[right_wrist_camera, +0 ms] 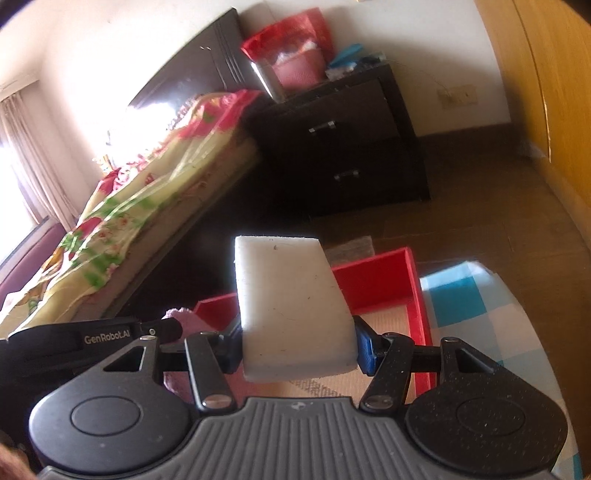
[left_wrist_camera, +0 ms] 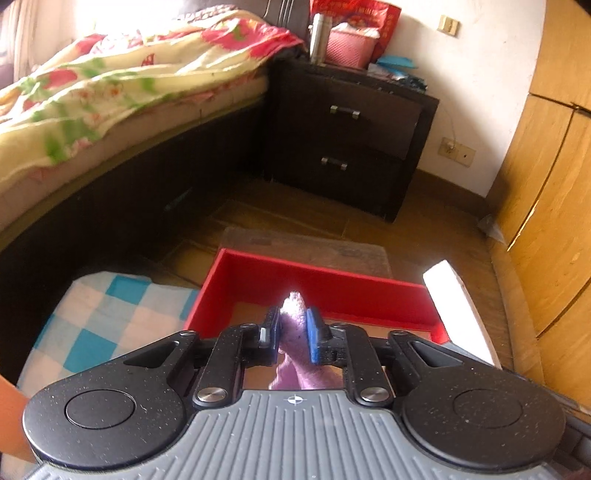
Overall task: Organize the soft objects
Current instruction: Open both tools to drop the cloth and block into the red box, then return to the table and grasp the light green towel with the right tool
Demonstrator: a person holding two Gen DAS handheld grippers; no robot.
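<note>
Over a red tray [left_wrist_camera: 317, 284] on a wooden floor [left_wrist_camera: 295, 210], beside a bed [left_wrist_camera: 110, 92]:

Left gripper [left_wrist_camera: 293, 328]: black tongs with blue pads [left_wrist_camera: 314, 334]. A pink cloth [left_wrist_camera: 293, 317] stands between the jaws, its tip poking up past them and the rest hanging below; both pads touch it, so the tongs are clamped on the cloth. It sits above the near part of the tray.

Right gripper [right_wrist_camera: 295, 347]: same make. Its tongs are clamped on a white sponge [right_wrist_camera: 291, 306], a thick block that juts forward and up from the jaws, above the tray [right_wrist_camera: 373, 288]. The block's edge also shows at the right of the left wrist view [left_wrist_camera: 454, 295].

Left gripper as seen from the right wrist [right_wrist_camera: 110, 336]: a black body lettered "GenRobot.AI", low at the left, with the pink cloth [right_wrist_camera: 184, 319] at its end, just beside the tray's left wall.

Tray: red walls, tan lining, open top. It rests on a blue-and-white checked cloth [left_wrist_camera: 103, 321], which reaches past it on both sides [right_wrist_camera: 469, 306].

Room: bed with a floral quilt [left_wrist_camera: 122, 77]; dark nightstand [left_wrist_camera: 351, 136] with two drawers near the headboard; on top of it a steel flask [left_wrist_camera: 319, 37], a pink basket [left_wrist_camera: 351, 48] and a red bag [left_wrist_camera: 354, 11]. Wooden wardrobe [left_wrist_camera: 546, 184] at the right.
</note>
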